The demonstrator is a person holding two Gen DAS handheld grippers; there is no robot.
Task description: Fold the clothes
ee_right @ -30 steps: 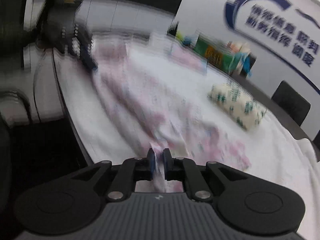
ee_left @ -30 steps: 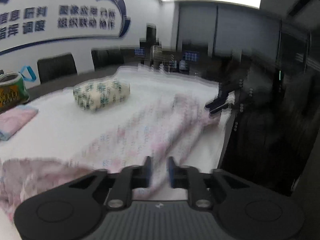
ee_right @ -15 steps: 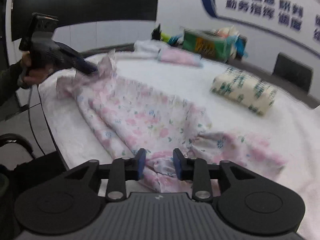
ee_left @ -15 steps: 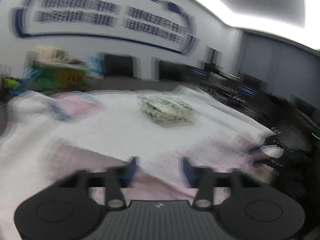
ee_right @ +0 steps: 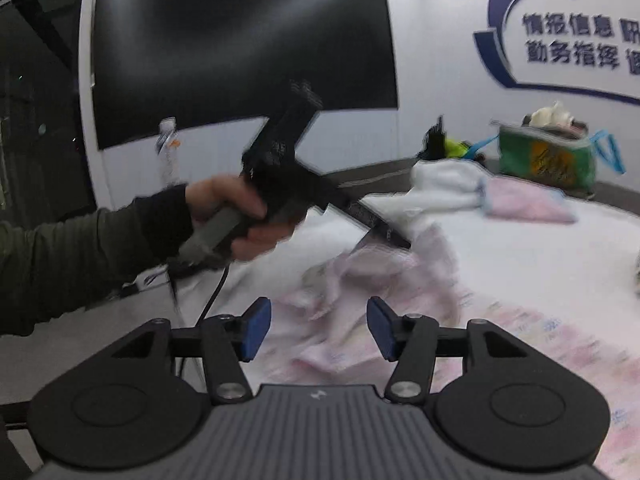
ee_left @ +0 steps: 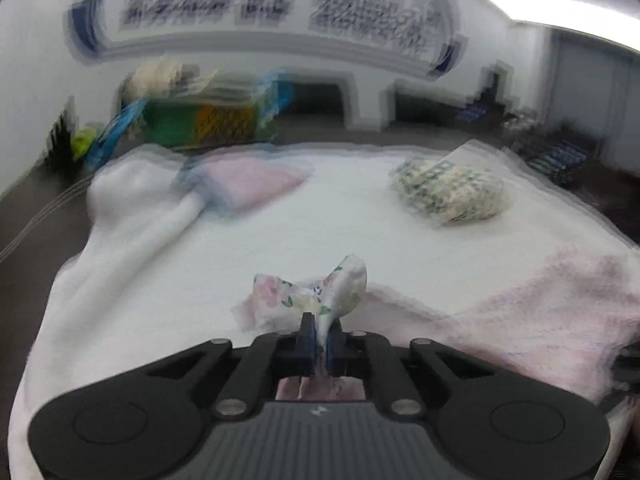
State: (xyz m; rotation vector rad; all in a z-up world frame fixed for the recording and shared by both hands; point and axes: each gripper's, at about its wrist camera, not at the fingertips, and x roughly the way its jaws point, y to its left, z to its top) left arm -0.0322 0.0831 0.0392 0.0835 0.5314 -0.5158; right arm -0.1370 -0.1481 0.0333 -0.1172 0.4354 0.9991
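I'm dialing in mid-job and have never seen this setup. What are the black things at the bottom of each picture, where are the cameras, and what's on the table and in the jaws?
There is no robot here: a person holds a hand gripper in each hand, and a wide-angle camera on each one looks forward along its jaws. The black shape at the bottom of each picture is that gripper's own body.

The left camera shows the left gripper shut on a bunched corner of the pink flowered garment, which lies on a white cloth covering the table.

The right camera shows the right gripper with its jaws opening and nothing between the blue pads. It also shows the person's hand holding the left gripper.

Farther back lie a folded green-patterned bundle, a folded pink cloth and a green bag.
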